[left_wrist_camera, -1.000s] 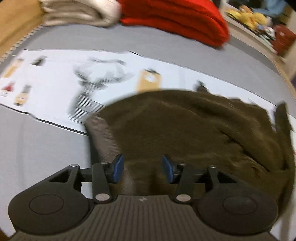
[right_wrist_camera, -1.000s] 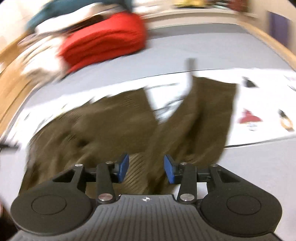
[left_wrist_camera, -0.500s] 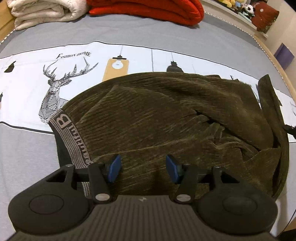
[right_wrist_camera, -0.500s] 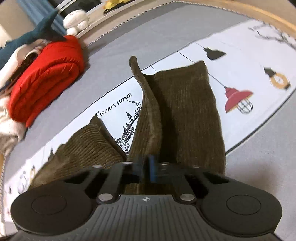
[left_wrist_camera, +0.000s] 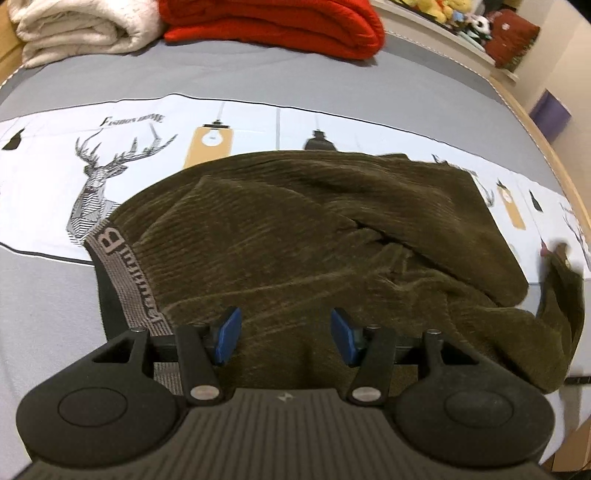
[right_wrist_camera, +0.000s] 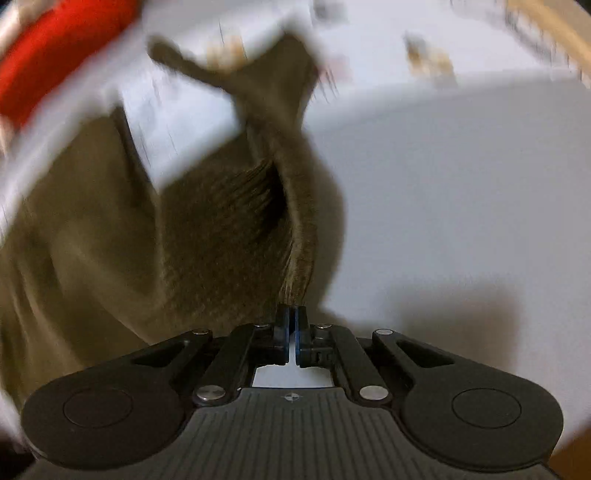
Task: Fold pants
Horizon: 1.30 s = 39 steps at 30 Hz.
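Pants [left_wrist_camera: 295, 240] bunched on sheet [left_wrist_camera: 147, 155], unfolded | left gripper [left_wrist_camera: 283, 338] jaws apart above waistband [left_wrist_camera: 122, 269], empty | right gripper [right_wrist_camera: 291, 325] pinching leg edge | I judge folding barely begun.

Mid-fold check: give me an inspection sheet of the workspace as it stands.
Surface: grey bedsheet with a white printed band showing a deer and lamps.
Job's things: olive corduroy pants lying rumpled, lettered waistband at left.
Clutter: red blanket, folded white blanket, plush toys on the shelf.
Grippers: left gripper open above the pants; right gripper shut on a pant leg edge.
Cables: nothing seen.
Surroundings: wooden bed frame.
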### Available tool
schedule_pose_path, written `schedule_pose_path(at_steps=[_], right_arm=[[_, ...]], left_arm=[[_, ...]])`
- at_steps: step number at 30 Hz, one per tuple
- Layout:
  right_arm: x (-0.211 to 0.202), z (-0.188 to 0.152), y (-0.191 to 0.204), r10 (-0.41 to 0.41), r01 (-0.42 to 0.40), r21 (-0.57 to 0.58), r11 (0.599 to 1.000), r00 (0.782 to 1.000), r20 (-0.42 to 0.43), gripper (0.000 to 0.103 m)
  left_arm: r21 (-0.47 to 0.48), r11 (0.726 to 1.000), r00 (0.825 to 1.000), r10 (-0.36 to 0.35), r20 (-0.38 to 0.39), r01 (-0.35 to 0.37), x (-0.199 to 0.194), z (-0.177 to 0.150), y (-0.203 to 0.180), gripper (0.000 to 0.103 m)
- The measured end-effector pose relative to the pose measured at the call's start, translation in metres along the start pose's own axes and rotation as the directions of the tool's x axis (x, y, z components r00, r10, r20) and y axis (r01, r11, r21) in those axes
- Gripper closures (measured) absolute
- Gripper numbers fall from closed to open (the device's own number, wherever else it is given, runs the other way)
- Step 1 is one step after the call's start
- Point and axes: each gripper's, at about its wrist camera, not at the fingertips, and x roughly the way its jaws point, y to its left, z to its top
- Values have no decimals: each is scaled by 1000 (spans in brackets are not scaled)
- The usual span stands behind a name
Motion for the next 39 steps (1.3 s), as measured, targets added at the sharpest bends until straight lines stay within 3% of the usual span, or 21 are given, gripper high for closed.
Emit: schedule_pose_path(at_steps=[2, 4, 6, 9, 11, 14, 18, 21, 24, 25, 26, 28, 31, 33, 35, 36, 38, 39], right_arm=[[2, -19, -13, -46, 43, -48, 998, 998, -46, 103], [-12, -24, -22, -46, 47, -54, 997, 999, 18, 99], [-35, -19, -35, 11, -13, 13, 1000, 988, 155, 99], [-57, -9, -45, 31, -66, 98, 993, 947, 321, 78], [-59, 0, -41, -6, -40, 110, 993, 921, 388, 54], [-46, 15, -18, -10, 0, 25, 1000, 906, 423, 48], [-21, 27, 20, -6, 75, -161, 984, 921, 391, 47], [-2, 32, 58, -57, 211, -360, 909, 917, 394, 44], [17, 36, 77, -140, 326, -447, 833, 906, 400, 47], [21, 38, 80, -173, 372, -459, 807, 891, 419, 52], [20, 38, 78, -189, 398, -457, 795, 879, 437, 70], [13, 44, 68, -217, 416, -392, 821, 861, 459, 94], [-25, 52, 28, -224, 351, -152, 924, 818, 530, 95], [-56, 48, -15, -282, 290, 79, 954, 770, 572, 96], [-81, 32, -69, -383, 221, 338, 915, 736, 558, 96], [-89, 21, -97, -433, 189, 454, 871, 734, 524, 96], [-93, -7, -150, -506, 158, 643, 750, 763, 402, 96], [-87, -20, -168, -514, 163, 693, 702, 790, 334, 96]], left_arm=[[14, 1000, 1000, 4, -8, -4, 0, -3, -4, 44], [23, 1000, 1000, 6, -10, -6, 1, -3, -7, 44], [24, 1000, 1000, 6, -12, -6, 1, -3, -7, 41], [22, 1000, 1000, 13, -14, -12, 2, -2, -6, 38], [26, 999, 999, 25, -21, -24, 5, -1, -6, 38], [28, 999, 999, 35, -30, -34, 8, -1, -3, 38], [25, 999, 998, 46, -39, -45, 10, 2, 1, 38], [17, 999, 998, 52, -41, -51, 11, 5, 5, 38], [9, 998, 998, 57, -41, -57, 13, 8, 9, 37], [9, 998, 997, 59, -42, -59, 14, 8, 10, 37], [11, 998, 997, 62, -45, -61, 15, 9, 11, 37], [20, 998, 997, 67, -48, -66, 15, 8, 13, 37], [23, 997, 996, 78, -48, -77, 14, 6, 19, 37], [19, 997, 996, 81, -46, -80, 11, 4, 23, 37], [23, 997, 996, 81, -43, -80, 8, 2, 26, 37], [29, 996, 996, 81, -42, -79, 6, 0, 26, 37], [47, 996, 996, 80, -49, -77, 5, -6, 27, 37], [54, 996, 995, 77, -56, -73, 5, -10, 28, 37]])
